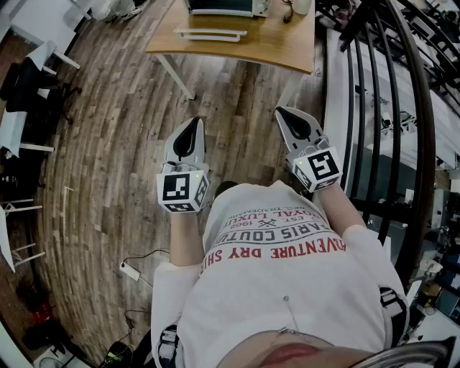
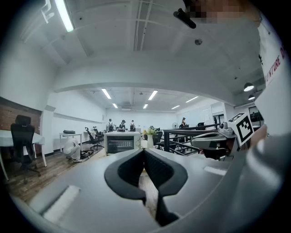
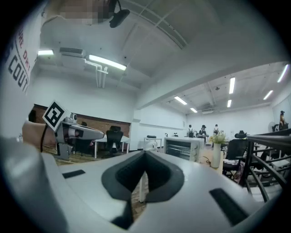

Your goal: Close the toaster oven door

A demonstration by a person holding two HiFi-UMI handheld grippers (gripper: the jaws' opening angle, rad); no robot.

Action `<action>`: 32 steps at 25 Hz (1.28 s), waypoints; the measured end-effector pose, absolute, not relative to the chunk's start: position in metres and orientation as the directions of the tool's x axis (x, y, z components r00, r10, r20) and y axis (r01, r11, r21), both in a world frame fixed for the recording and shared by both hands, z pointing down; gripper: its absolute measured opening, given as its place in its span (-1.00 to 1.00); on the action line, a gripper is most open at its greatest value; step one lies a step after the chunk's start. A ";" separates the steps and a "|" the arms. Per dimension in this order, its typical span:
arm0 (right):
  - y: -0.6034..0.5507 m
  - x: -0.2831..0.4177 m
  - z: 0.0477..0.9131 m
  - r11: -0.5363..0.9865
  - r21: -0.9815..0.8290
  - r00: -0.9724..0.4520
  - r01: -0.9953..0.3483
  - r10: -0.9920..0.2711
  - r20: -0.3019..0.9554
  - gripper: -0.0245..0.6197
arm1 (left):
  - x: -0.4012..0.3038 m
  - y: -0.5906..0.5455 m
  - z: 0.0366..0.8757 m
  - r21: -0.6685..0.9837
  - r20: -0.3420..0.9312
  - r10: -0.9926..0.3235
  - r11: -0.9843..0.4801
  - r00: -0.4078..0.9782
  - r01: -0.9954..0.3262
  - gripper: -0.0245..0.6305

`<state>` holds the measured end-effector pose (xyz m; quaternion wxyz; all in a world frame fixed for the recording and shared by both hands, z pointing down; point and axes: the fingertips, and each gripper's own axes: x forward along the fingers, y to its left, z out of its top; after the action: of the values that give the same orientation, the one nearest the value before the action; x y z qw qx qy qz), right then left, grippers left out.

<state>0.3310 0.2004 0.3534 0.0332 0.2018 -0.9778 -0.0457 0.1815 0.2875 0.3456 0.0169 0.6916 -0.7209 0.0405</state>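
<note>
The person stood on the wooden floor [image 1: 108, 144] and held both tools in front of the chest, side by side and pointing forward. The left hand-held gripper [image 1: 194, 123] was clenched: in the left gripper view its two dark jaws met at the tips [image 2: 144, 151] and nothing was between them. The right hand-held gripper [image 1: 282, 113] was clenched in the same way, and in the right gripper view [image 3: 145, 154] its jaws were also together and empty. The two tools did not touch each other, and neither touched any object.

The toaster oven [image 1: 223, 6] stood on the wooden surface [image 1: 273, 43] ahead of the person, well apart from both tools. In the head view only its front edge showed at the top of the picture. Its door [image 1: 210, 34] seemed to be folded down, as a flat pale frame lying out over the surface in front of it. In the left gripper view the toaster oven [image 2: 122, 142] appeared just above the jaw tips, and the racks inside showed. A vase [image 2: 150, 139] with flowers stood just beside it, on its right. A black railing [image 1: 374, 108] ran along the person's right side.
</note>
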 end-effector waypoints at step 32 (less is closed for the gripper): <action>0.163 0.299 0.378 0.914 0.014 -0.911 -0.405 -0.405 0.077 -0.97 | 0.135 0.257 0.379 0.044 0.183 -0.979 0.100 -0.091 -0.994 -0.42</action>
<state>0.2992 0.1630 0.3775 0.0391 0.2071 -0.9775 0.0009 0.1346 0.2566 0.3786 0.0828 0.6691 -0.7371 0.0456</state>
